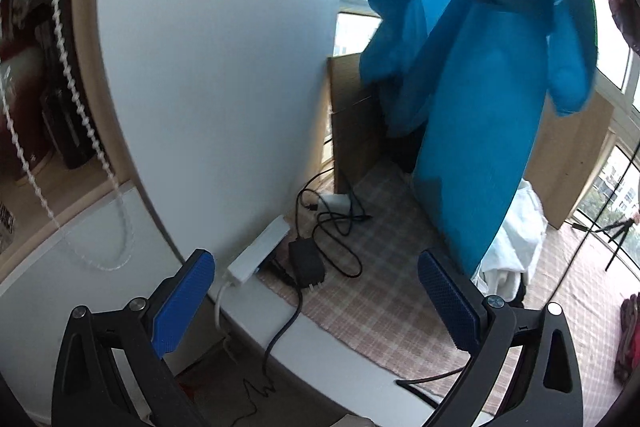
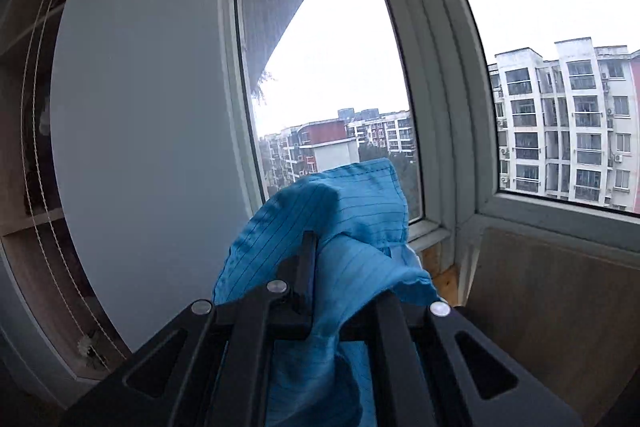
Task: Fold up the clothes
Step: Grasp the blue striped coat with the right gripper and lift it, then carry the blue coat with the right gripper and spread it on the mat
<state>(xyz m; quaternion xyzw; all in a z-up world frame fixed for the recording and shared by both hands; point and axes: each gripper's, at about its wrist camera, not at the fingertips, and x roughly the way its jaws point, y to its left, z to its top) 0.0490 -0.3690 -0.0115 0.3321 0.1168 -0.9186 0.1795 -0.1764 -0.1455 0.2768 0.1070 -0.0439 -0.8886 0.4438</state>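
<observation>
Garment [image 1: 480,131]: soft, light – hangs limp.
Right gripper [image 2: 320,267]: pinching cloth.
Left gripper [image 1: 316,303]: spread, empty.
Hold: likely lower hem – a corner.

The blue garment [image 1: 484,99] hangs in the air in front of me, up toward one o'clock in my left view. It drops in a long smooth panel, its lower end reaching down near the checked cloth at five o'clock. A loose sleeve-like flap droops off at ten o'clock of it, another at three o'clock. In my right view the same fabric [image 2: 352,227] shows thin dark pinstripes and bunches at six o'clock.
</observation>
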